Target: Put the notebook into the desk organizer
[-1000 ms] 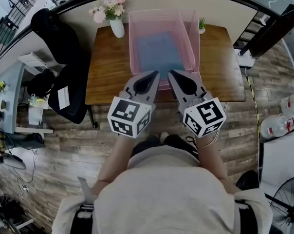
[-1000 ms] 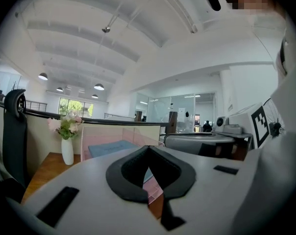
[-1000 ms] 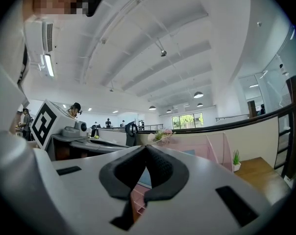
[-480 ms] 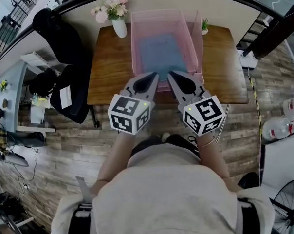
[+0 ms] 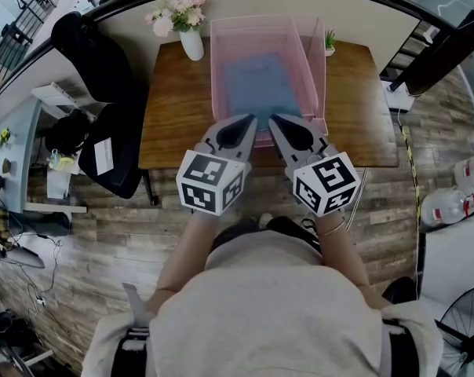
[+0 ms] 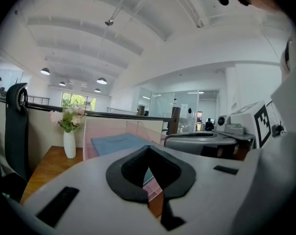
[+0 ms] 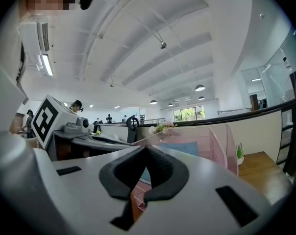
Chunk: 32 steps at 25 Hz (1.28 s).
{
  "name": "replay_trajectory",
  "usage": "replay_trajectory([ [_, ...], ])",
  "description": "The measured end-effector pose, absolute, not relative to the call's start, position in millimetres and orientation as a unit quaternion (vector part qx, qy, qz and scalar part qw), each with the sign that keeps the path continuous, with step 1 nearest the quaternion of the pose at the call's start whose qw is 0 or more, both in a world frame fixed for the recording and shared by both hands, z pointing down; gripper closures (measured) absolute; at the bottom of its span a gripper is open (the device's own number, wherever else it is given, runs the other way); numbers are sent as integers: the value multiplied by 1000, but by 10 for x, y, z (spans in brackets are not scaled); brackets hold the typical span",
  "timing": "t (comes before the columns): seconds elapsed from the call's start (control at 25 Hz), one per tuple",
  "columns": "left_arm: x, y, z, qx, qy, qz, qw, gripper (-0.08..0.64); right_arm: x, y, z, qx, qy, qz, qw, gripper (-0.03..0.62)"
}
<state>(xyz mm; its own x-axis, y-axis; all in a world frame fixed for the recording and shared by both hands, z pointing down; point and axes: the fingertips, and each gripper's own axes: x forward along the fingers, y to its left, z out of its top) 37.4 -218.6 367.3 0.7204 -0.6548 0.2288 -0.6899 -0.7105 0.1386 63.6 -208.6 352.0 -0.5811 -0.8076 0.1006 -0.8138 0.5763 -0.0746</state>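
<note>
Head view gives me the flat blue notebook (image 5: 260, 83) lying inside the pink mesh desk organizer (image 5: 319, 57) on the brown wooden bench (image 5: 174, 116). My left gripper (image 5: 250, 120) and right gripper (image 5: 274, 120) sit side by side at the organizer's near edge, each with its fingers pressed together on nothing.

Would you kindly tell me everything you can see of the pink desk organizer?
The desk organizer is a pale pink, see-through, open-topped tray with tall side and back walls and a perforated floor. It stands upright at the middle back of the wooden desk. A blue notebook lies flat inside on its floor.
</note>
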Motion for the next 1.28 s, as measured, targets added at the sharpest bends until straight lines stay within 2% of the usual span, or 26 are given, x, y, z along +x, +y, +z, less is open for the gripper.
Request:
replay_trajectory([
  [1.28,374,-2214,3780,917,-368,67,140,549,717,-2128,3548,475,-878,52,38,581],
])
